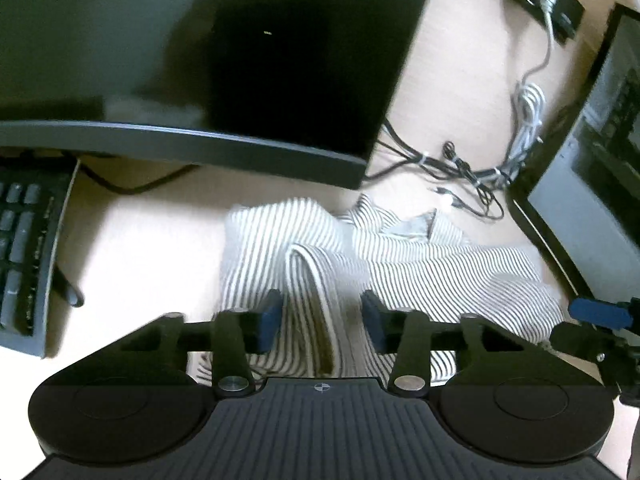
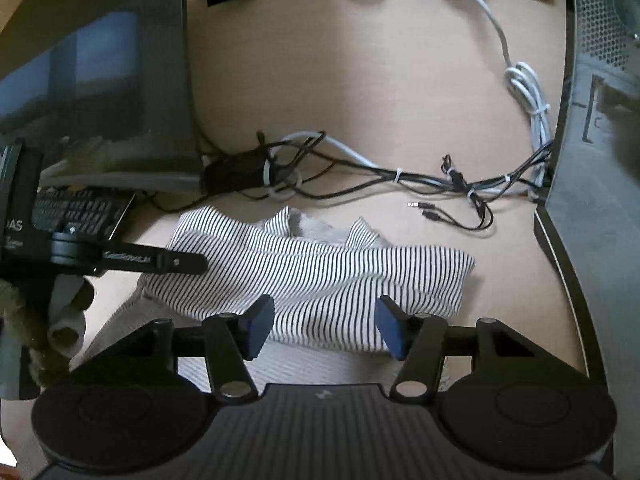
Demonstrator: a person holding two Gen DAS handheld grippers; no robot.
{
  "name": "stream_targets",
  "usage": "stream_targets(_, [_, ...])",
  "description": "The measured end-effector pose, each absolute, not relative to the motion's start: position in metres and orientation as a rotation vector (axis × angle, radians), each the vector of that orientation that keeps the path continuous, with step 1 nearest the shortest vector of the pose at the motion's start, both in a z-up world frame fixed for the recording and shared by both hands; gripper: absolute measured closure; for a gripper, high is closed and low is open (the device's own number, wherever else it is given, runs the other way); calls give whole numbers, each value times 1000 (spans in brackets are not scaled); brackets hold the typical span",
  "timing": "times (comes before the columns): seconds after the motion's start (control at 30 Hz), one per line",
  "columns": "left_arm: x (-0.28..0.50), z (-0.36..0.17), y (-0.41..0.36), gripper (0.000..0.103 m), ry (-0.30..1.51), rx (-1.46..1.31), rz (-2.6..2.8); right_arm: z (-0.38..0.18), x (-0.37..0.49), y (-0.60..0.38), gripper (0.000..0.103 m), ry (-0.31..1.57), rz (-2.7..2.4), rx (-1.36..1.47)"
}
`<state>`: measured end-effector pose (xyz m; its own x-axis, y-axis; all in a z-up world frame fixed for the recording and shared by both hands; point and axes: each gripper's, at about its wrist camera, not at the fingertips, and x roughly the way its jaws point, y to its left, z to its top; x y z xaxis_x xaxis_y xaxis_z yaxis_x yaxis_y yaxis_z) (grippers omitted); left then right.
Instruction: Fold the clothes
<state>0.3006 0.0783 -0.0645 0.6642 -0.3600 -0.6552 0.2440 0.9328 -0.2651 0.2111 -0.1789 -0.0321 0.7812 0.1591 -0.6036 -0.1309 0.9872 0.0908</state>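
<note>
A black-and-white striped garment (image 1: 420,272) lies crumpled on the beige desk (image 1: 132,240). In the left wrist view a raised fold of it runs toward me between the blue pads (image 1: 272,316) of my left gripper (image 1: 323,316), which stands open just over the cloth without pressing it. In the right wrist view the same striped garment (image 2: 320,272) is folded into a rough band with a grey inner patch at its far edge. My right gripper (image 2: 325,326) hangs open over its near hem. The left gripper (image 2: 196,265) reaches in over the cloth's left end. The right gripper (image 1: 600,314) shows at the right edge.
A dark monitor (image 1: 200,60) overhangs the back left, with a keyboard (image 1: 24,248) under it. A tangle of black and white cables (image 2: 360,172) and loose jack plugs (image 2: 424,208) lie just behind the garment. A computer case (image 2: 592,160) walls the right side.
</note>
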Motion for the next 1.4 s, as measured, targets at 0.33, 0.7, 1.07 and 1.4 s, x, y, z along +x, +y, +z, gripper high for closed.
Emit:
stream_targets(0.33, [283,-26,71,92,529,-39,-344,-37,207,-195,43,651,77,73])
stream_targets(0.7, [295,-72,90,84,622,2,-223,-78,260,-193,57,713,83,94])
stream_targets(1.07, [274,-81,79,84,686,-14,-334,-81,222,-216,57,712,75,-75])
stream_targets(1.4, [272,-53,70,58,580,-49,-480,-32,244,-210,79,683,188,75])
